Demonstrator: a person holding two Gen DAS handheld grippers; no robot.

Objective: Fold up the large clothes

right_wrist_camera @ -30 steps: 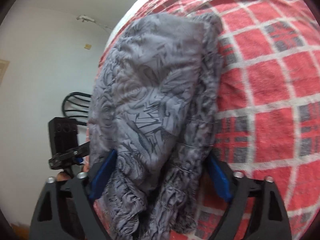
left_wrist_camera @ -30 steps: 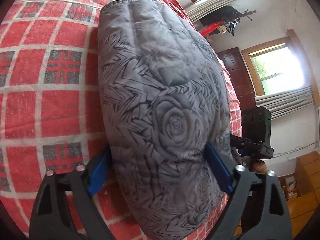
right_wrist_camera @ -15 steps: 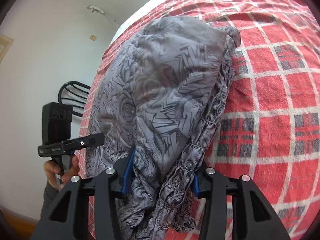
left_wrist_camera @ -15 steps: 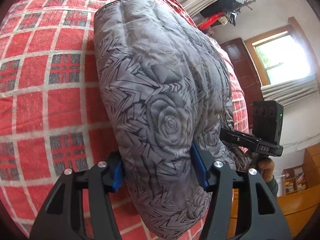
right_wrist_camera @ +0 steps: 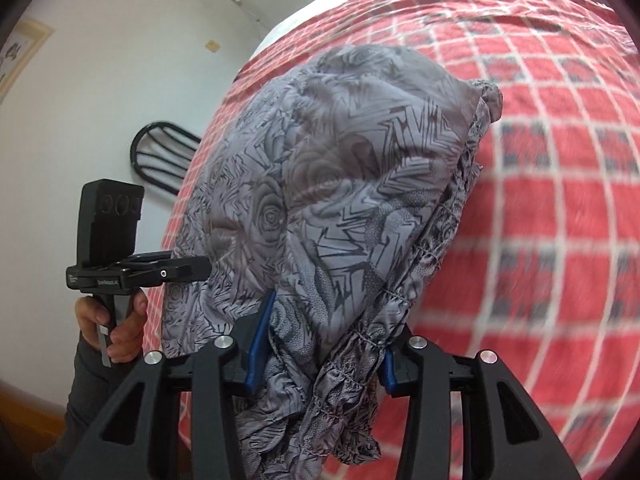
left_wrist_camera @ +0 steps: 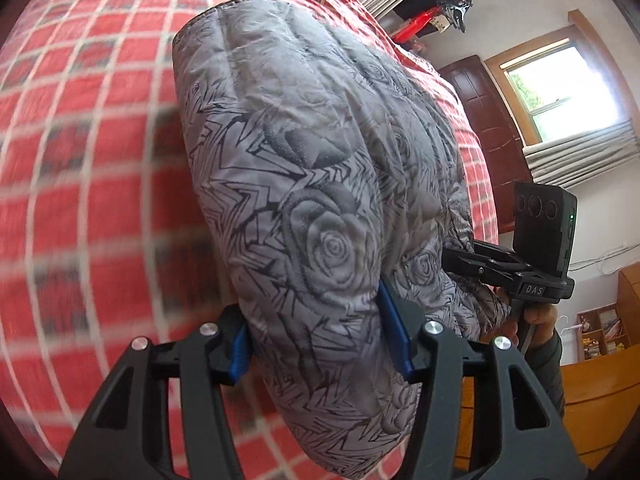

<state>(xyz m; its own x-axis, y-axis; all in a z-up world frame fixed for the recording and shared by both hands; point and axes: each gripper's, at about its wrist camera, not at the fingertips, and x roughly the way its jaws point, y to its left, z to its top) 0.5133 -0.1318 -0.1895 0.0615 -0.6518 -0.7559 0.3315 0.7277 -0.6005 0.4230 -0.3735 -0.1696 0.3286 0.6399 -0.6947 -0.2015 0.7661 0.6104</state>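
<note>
Both claws have just been closing and now pinch one grey rose-print garment. Beyond them spreads the big red checked bed [left_wrist_camera: 80, 200], blurred. The garment [left_wrist_camera: 320, 200] reaches long-ways away from the left claw [left_wrist_camera: 320, 344], which squeezes one near corner. The right claw [right_wrist_camera: 320, 344] squeezes the other near corner, where the cloth bunches. Neither hand is nearer. Each claw shows beside the other's view. The garment's far end and underside are hidden, so its kind is unclear.
</note>
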